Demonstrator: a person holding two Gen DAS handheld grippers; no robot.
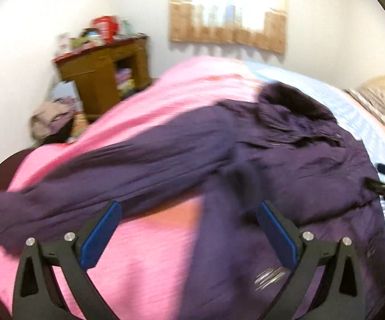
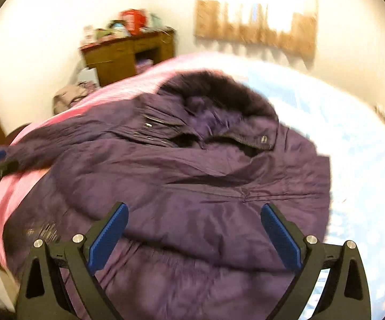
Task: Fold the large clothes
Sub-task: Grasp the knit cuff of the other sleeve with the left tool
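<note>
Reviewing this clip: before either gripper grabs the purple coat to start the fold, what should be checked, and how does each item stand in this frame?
1. Left gripper open and empty: ok, jaws wide apart, nothing between them.
2. Right gripper open and empty: ok, jaws wide apart above the coat body.
3. Purple coat lying on the bed: ok, it rests across the pink blanket and the light blue sheet.
4. Left sleeve spread out for folding: ok, it stretches sideways over the blanket.
5. Other sleeve located: cannot tell, not clearly visible.
6. Front zipper closed: cannot tell, blurred; the collar area gapes.
</note>
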